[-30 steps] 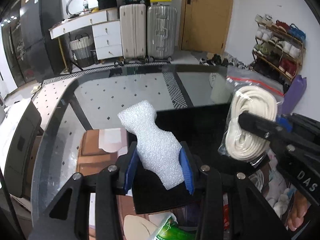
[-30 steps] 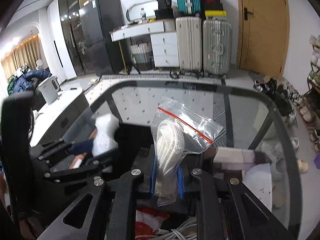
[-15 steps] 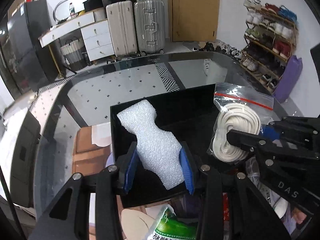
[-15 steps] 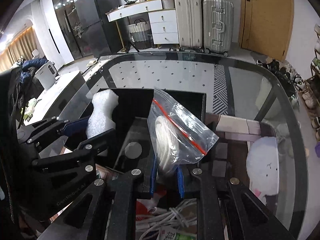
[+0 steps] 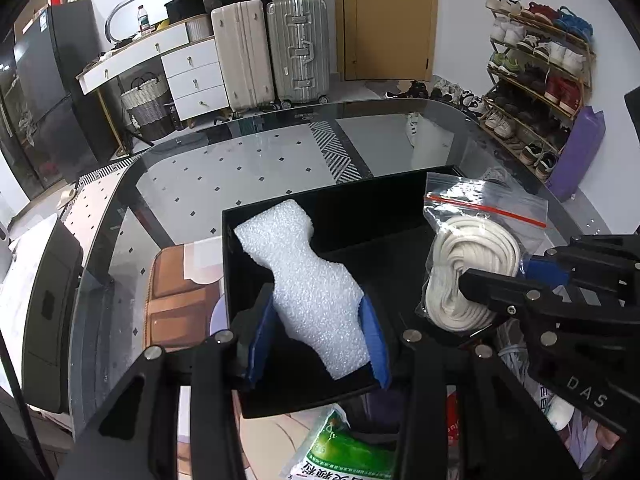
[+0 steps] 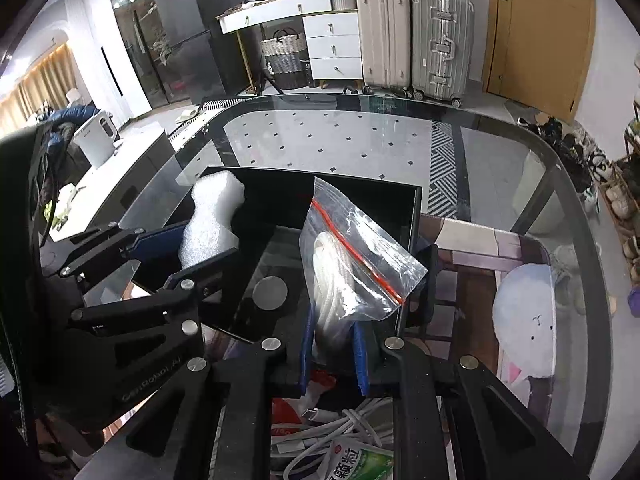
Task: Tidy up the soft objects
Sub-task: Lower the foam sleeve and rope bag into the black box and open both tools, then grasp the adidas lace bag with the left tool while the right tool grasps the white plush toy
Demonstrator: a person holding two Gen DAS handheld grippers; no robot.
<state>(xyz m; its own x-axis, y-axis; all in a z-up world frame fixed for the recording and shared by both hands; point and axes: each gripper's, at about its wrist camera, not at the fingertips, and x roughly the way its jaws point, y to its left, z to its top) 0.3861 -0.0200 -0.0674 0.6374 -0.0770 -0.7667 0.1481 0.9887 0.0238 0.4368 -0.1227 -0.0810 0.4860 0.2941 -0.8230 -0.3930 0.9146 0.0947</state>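
Observation:
My left gripper (image 5: 318,336) is shut on a white foam piece (image 5: 304,280), held over the left part of a black open box (image 5: 360,192) on the glass table. The foam also shows in the right wrist view (image 6: 210,216). My right gripper (image 6: 332,356) is shut on a clear zip bag of white rope (image 6: 344,276), held over the box's right part (image 6: 414,216). In the left wrist view the bag of rope (image 5: 468,264) hangs at the right, with the right gripper's fingers (image 5: 504,288) across it.
The glass table (image 5: 248,160) stretches ahead. A green-labelled packet (image 5: 352,452) and white cables (image 6: 340,428) lie at the near edge. A brown mat (image 5: 176,300) is left of the box, a printed mat with a white figure (image 6: 524,324) is right.
Both grippers have come down and forward over the black box, each still holding its object. The box now fills more of both views.

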